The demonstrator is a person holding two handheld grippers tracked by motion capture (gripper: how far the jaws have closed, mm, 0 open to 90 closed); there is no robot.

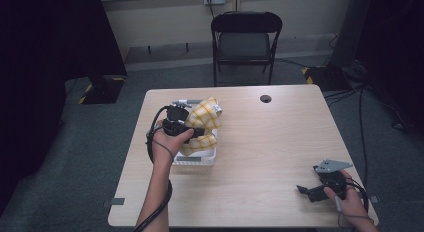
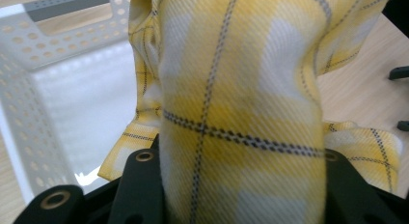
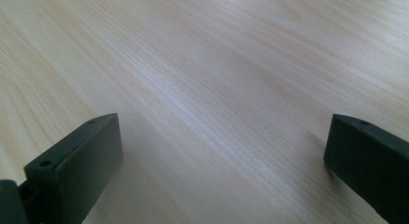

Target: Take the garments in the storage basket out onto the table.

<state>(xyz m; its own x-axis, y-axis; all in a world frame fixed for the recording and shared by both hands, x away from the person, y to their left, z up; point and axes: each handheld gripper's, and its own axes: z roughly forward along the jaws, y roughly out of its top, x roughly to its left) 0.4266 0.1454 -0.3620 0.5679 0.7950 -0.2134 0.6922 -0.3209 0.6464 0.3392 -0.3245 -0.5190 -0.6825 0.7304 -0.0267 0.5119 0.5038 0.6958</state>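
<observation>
Basket (image 1: 207, 161), white, perforated walls, standing left of centre on the wooden table (image 1: 260, 142); its bare floor and a slotted handle show in the left gripper view (image 2: 62, 89). Cloth (image 1: 202, 123), yellow check with dark lines, bunched and lifted above the basket's rim, part of it trailing down into the basket. Left gripper (image 1: 192, 131), held in the person's left hand (image 1: 167, 142) over the basket, jaws clamped on the cloth; in its own view the fabric (image 2: 241, 113) stands as a thick roll between the two black jaws. Right gripper (image 1: 306, 191), low at the table's near right corner, well apart from the basket, grey plate on top; jaws spread wide over bare wood (image 3: 217, 89), nothing between them. Folding chair (image 1: 245, 39), dark, beyond the table's far edge.
</observation>
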